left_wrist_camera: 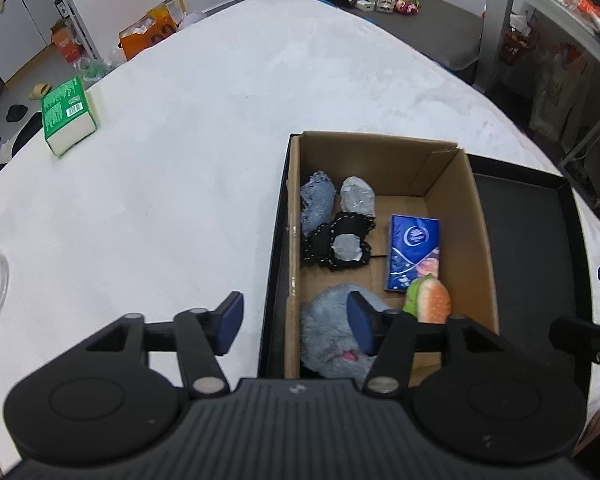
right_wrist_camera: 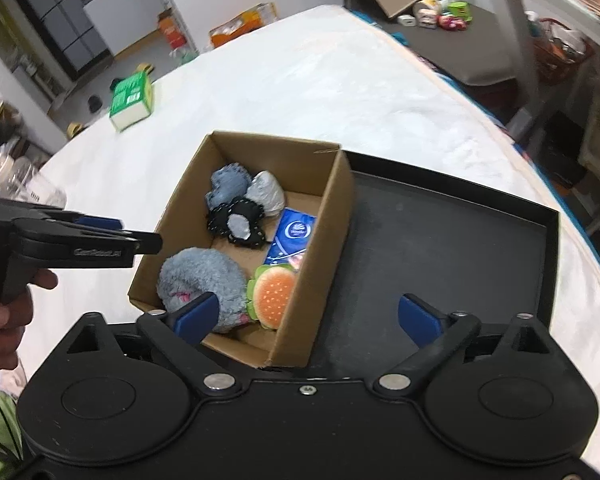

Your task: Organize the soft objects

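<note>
Plainly both pairs of fingers were empty: the left gripper (left_wrist_camera: 296, 326) stood partly spread above the near edge of the cardboard box (left_wrist_camera: 478, 240), its pads touching nothing, and the right gripper (right_wrist_camera: 308, 316) gaped wide over the box's near corner. Inside the box lay the grey plush toy (left_wrist_camera: 326, 334), the burger toy (left_wrist_camera: 430, 300), the blue tissue pack (left_wrist_camera: 412, 254) and what looked like rolled socks (left_wrist_camera: 336, 216), though blur left those uncertain. A drop seemed just finished. Next, I judged, came the green tissue pack (left_wrist_camera: 66, 114), alone far across the white table (left_wrist_camera: 204, 140): a long reach and a broad, gentle pinch.
</note>
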Demonstrator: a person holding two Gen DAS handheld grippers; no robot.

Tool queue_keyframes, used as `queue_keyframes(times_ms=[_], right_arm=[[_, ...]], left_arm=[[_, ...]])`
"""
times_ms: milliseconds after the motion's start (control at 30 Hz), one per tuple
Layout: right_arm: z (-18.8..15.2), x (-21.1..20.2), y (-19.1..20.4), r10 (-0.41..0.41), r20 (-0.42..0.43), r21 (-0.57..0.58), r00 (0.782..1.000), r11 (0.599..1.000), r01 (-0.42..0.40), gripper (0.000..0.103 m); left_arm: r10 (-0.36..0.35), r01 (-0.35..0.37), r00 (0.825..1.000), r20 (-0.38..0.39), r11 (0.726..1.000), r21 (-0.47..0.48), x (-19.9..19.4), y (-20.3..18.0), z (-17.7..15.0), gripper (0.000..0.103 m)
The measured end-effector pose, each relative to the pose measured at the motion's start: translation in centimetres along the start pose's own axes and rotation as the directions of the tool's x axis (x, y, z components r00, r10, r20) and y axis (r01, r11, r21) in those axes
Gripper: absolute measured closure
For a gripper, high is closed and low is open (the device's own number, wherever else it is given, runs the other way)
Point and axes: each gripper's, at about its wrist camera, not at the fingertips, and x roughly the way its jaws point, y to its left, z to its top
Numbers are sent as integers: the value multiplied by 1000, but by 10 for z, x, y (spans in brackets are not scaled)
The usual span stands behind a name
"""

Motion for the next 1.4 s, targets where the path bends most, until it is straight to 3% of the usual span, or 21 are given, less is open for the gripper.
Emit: queue_keyframes(times_ms=[100, 333, 567, 1000, 1200, 1400], right_arm=[[-4, -9, -7, -19, 19, 28, 1000, 999, 19, 1], [-17, -32, -15, -42, 52, 65, 998, 997, 38, 0], [-33, -59, -22, -55, 91, 96, 994, 994, 46, 0], [-63, -113, -25, -114, 144, 132, 983, 987, 95, 0], [-72, -136, -27, -148, 134, 224, 980, 968, 115, 0], [-84, -168, -16, -163, 193, 220, 968, 968, 119, 0]], left_arm=[[-2, 2, 1000, 6, 1000, -7, -10, -3, -2, 30], [3, -3, 1000, 24, 1000, -2, -30, -13, -12, 21], [-1, 0, 998, 61, 1000, 10, -58, -22, -26, 17], [-47, 45, 992, 119, 999, 27, -112, -35, -65, 2], [-71, 67, 989, 129, 997, 40, -133, -40, -81, 1], [-99, 84, 978, 182, 993, 84, -168, -48, -93, 1]])
